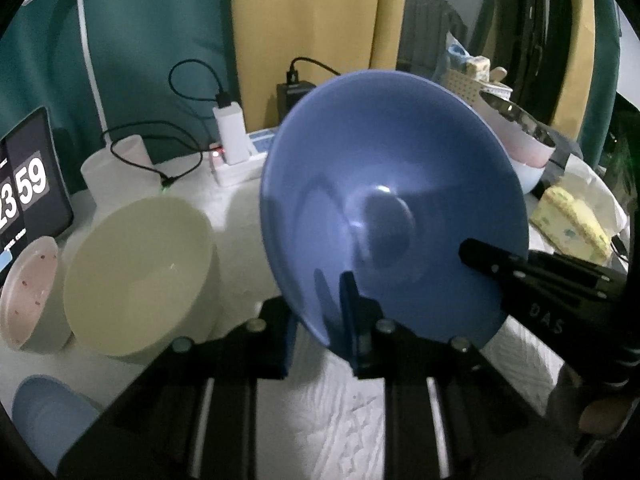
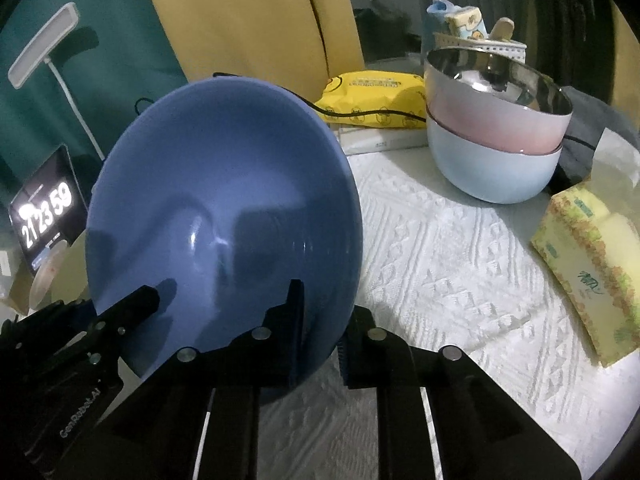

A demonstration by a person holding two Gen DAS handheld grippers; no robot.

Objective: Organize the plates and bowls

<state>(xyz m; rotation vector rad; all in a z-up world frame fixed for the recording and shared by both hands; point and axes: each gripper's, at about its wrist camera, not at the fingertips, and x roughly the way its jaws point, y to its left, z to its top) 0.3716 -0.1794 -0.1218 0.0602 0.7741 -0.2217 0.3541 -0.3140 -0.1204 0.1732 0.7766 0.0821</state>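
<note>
A blue bowl (image 1: 392, 208) is held tilted above the white cloth, its inside facing both cameras; it also shows in the right wrist view (image 2: 224, 208). My left gripper (image 1: 332, 320) is shut on its lower rim. My right gripper (image 2: 320, 320) is shut on the rim at the other side, and shows in the left wrist view (image 1: 520, 272). A cream bowl (image 1: 140, 276) and a pink speckled bowl (image 1: 30, 288) stand at the left. A pale blue bowl (image 1: 44, 412) is at the lower left. A pink steel-lined bowl (image 2: 496, 108) sits nested in a light blue bowl (image 2: 492, 168) at the right.
A white textured cloth (image 2: 460, 264) covers the table. A tissue pack (image 2: 592, 264) lies at the right, a yellow wipes pack (image 2: 376, 96) at the back. A clock tablet (image 1: 28, 188), a white cup (image 1: 116, 176), a charger and cables (image 1: 232, 132) stand at the back left.
</note>
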